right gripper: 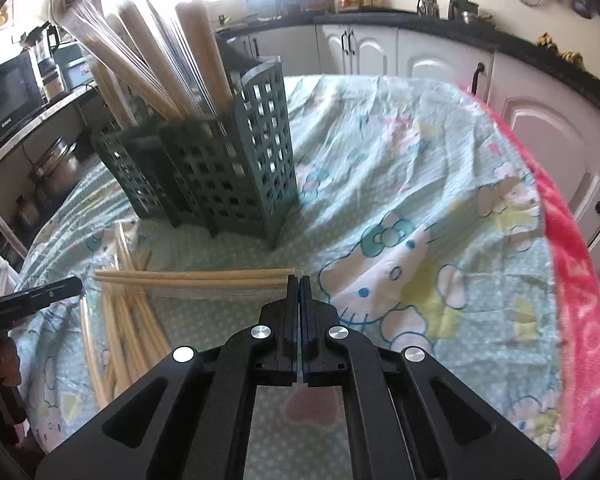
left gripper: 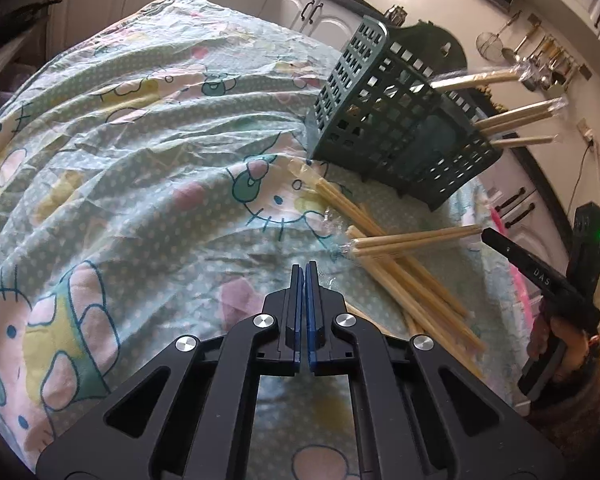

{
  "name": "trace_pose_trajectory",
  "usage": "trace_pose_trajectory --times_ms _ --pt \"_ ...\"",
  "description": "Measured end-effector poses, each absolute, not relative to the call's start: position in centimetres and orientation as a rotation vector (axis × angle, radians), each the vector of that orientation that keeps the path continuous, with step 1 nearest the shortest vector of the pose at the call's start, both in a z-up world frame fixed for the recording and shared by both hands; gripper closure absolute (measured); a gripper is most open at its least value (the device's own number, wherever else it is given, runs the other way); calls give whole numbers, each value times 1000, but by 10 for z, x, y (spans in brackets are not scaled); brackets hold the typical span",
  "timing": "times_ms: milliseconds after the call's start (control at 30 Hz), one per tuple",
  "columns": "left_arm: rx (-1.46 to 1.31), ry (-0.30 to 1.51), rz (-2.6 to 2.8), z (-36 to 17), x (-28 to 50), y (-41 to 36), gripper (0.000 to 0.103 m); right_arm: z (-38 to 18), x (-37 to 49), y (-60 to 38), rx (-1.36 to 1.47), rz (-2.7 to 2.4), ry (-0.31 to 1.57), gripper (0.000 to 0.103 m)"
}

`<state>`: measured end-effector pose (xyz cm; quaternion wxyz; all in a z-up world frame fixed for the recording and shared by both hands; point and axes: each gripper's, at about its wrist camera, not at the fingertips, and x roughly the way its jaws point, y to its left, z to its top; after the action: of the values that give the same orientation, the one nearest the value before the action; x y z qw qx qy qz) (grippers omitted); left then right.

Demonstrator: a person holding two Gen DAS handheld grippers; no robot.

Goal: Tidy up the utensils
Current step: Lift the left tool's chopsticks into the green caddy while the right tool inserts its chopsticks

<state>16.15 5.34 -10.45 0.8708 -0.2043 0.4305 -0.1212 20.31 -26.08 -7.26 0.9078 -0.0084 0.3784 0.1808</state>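
Note:
A dark green slotted utensil holder (left gripper: 396, 128) stands on the cartoon-print cloth, also in the right wrist view (right gripper: 220, 168), with several plastic-wrapped chopstick pairs (right gripper: 168, 64) standing in it. More wrapped pairs lie in a loose pile (left gripper: 412, 288) on the cloth, also seen in the right wrist view (right gripper: 132, 328). My right gripper (right gripper: 299, 278) is shut on the end of one wrapped pair (right gripper: 188, 276), held level just above the pile; it shows in the left wrist view (left gripper: 484, 234). My left gripper (left gripper: 305, 266) is shut and empty, just left of the pile.
The table cloth (left gripper: 140, 160) covers a round table; a pink towel (right gripper: 572, 280) lies along its right edge. White kitchen cabinets (right gripper: 420, 56) and a dark counter surround it. A microwave (right gripper: 8, 108) sits on shelving to the left.

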Motion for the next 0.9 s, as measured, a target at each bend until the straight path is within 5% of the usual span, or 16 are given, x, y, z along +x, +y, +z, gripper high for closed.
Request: trace_pose_trajectory --times_ms 900 --pt "-478 585 -381 10 99 63 103 45 110 -172 -178 642 463 102"
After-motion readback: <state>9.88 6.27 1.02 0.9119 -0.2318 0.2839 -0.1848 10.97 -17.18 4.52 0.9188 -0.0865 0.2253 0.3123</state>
